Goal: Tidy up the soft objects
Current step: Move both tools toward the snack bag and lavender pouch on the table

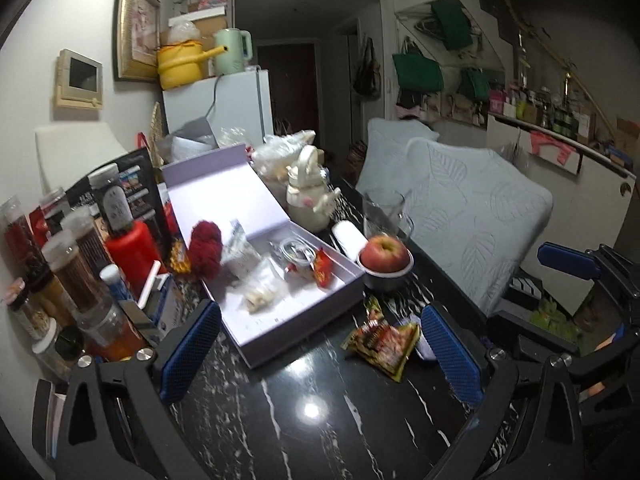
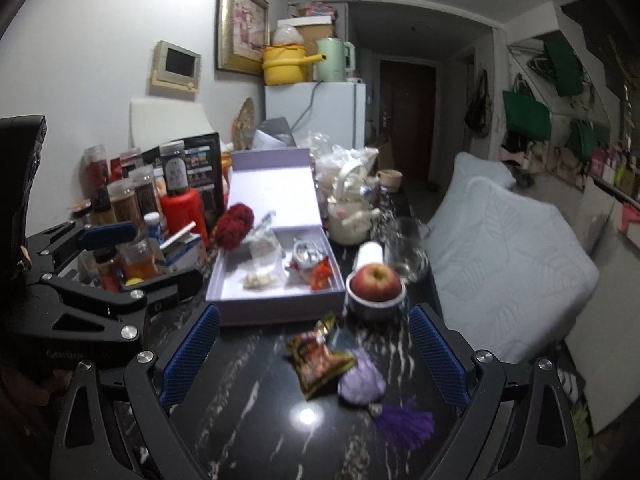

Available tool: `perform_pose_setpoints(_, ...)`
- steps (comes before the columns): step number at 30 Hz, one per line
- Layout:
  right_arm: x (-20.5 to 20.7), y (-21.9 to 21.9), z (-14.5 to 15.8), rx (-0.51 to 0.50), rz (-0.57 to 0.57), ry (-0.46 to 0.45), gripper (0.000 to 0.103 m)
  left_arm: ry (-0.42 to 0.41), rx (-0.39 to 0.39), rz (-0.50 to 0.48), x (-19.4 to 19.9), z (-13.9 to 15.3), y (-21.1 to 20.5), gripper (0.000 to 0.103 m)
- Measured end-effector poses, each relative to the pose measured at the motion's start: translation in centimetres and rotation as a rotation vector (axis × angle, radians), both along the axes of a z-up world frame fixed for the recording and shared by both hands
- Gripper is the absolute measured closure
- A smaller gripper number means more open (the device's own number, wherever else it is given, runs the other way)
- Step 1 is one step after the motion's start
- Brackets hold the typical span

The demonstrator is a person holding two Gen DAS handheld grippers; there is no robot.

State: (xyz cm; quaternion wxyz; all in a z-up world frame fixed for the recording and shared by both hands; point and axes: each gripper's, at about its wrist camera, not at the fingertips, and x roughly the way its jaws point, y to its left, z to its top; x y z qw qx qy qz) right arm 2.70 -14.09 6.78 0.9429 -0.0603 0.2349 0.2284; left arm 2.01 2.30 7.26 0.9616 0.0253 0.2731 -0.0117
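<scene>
Both your left tool (image 1: 320, 344) and right tool (image 2: 314, 354) are spread and empty over the surface (image 2: 248, 412), snack packet (image 2: 318, 362) and purple pouch (image 2: 360, 380) lying between the right one's fingers.

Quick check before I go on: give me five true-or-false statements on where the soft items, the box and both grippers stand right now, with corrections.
1. The left gripper is shut on the snack packet. False: it is open and empty; the packet lies on the black table.
2. The apple sits in a small bowl beside the lilac box. True.
3. The box's lid is closed. False: it stands open.
4. The purple tasselled pouch lies on the table, outside the box. True.
5. The red yarn ball lies between the right gripper fingers. False: it rests at the box's far left edge.
</scene>
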Motion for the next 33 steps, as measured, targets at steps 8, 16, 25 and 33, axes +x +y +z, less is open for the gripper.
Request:
perform_pose_setpoints(8, 0.0, -2.7, -3.5, 0.013, -0.051, 0.085, 0.006, 0.071, -0.033, -0.047, 0.7, -3.0, -1.8, 0.001)
perform_pose_setpoints(16, 1.8, -5.7, -7.4, 0.043, -0.123, 0.178, 0.006, 0.193, -0.024, -0.058, 2.7, -7.5, -3.2, 0.001)
perform_pose_setpoints(25, 4.7, -7.6, -11.4, 0.045, -0.166, 0.278, 0.006, 0.302, -0.047, -0.075, 6.0, -12.1, -4.0, 0.001)
perform_pose_setpoints(33, 7.4, -8.2, -13.8, 0.026, -0.169, 0.347, 0.006, 0.340, -0.046, -0.155, 9.7, -14.4, -4.5, 0.001)
